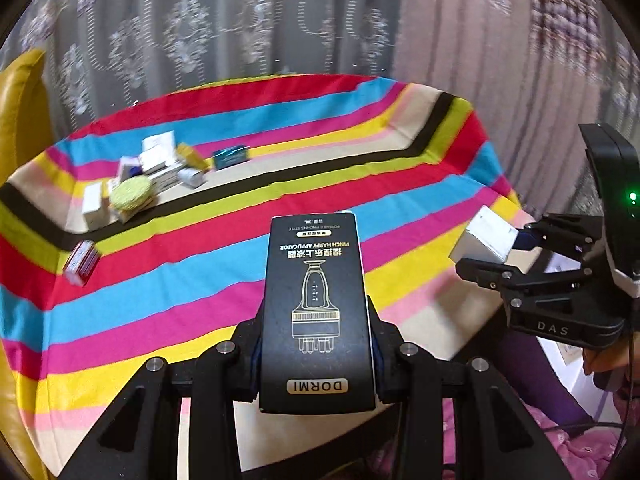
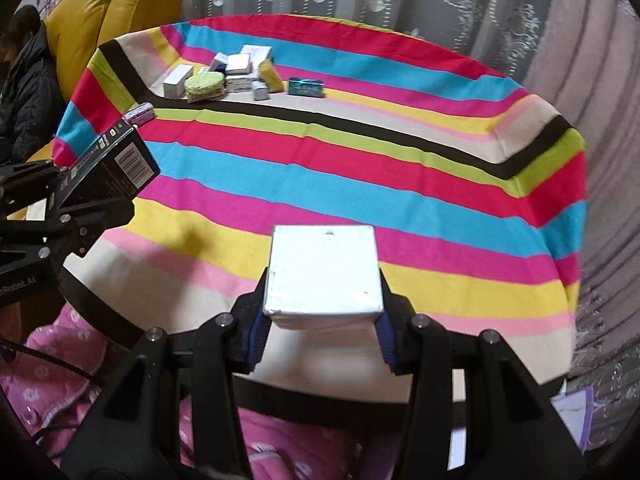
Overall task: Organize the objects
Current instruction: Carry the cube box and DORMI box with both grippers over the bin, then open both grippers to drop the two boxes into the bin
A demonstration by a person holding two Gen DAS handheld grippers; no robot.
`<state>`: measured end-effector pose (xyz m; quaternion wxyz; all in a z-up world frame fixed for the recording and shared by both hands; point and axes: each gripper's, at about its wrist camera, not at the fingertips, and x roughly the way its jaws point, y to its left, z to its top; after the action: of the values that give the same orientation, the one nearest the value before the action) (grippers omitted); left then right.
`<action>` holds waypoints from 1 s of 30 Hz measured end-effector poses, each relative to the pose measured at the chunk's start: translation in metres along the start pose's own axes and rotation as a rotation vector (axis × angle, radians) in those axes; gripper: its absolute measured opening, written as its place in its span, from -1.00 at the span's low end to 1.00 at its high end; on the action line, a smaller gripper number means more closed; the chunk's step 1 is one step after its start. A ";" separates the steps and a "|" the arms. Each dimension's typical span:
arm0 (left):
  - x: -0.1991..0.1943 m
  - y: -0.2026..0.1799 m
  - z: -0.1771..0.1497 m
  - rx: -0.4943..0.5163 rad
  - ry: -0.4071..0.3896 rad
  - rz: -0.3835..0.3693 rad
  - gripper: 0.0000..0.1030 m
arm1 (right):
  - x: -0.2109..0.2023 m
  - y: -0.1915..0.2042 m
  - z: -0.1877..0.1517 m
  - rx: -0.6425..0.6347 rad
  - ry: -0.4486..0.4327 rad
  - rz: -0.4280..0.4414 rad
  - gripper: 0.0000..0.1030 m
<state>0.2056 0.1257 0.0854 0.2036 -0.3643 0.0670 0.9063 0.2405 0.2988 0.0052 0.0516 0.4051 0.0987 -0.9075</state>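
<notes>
Item: black box (image 1: 316,312), marked DORMI, clamped lengthwise between the left gripper (image 1: 316,364) jaws, raised above the striped cloth (image 1: 224,264).
Item: white box (image 2: 324,276), clamped in the right gripper (image 2: 322,324), likewise raised.
Destination, probably: cluster of small boxes (image 2: 236,74) at the far edge, well apart.
Handling: carry level, keep the two loads separate, lower squarely beside the cluster before releasing.

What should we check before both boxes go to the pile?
1. Left gripper shut on black box: ok.
2. Right gripper shut on white box: ok.
3. Both boxes lifted off the cloth: cannot tell.
4. Cloth between grippers and pile free of objects: ok.
5. Stray red box near the table's edge, apart from pile: not ok.
</notes>
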 end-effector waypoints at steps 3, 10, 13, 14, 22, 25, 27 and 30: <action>-0.001 -0.017 0.004 0.043 0.005 -0.021 -0.21 | -0.007 -0.014 -0.010 0.020 -0.003 -0.016 -0.04; 0.000 -0.061 0.008 0.144 0.025 -0.090 -0.21 | -0.026 -0.055 -0.040 0.077 -0.003 -0.083 -0.04; 0.002 -0.081 0.011 0.197 0.040 -0.127 -0.21 | -0.032 -0.071 -0.053 0.113 0.002 -0.106 -0.04; 0.004 -0.087 0.012 0.210 0.043 -0.135 -0.21 | -0.035 -0.072 -0.056 0.124 0.002 -0.114 -0.04; 0.011 -0.149 0.017 0.345 0.095 -0.263 -0.21 | -0.048 -0.108 -0.091 0.220 0.024 -0.171 -0.04; 0.014 -0.174 0.016 0.405 0.113 -0.303 -0.21 | -0.051 -0.121 -0.102 0.253 0.030 -0.193 -0.04; 0.016 -0.188 0.015 0.439 0.126 -0.328 -0.21 | -0.053 -0.127 -0.108 0.269 0.034 -0.206 -0.04; 0.021 -0.210 0.013 0.482 0.156 -0.367 -0.21 | -0.057 -0.139 -0.121 0.298 0.042 -0.231 -0.04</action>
<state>0.2708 0.3264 0.0860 0.4385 -0.3799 0.2285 0.7818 0.3420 0.4618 -0.0117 -0.1157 0.4130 0.0100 -0.9033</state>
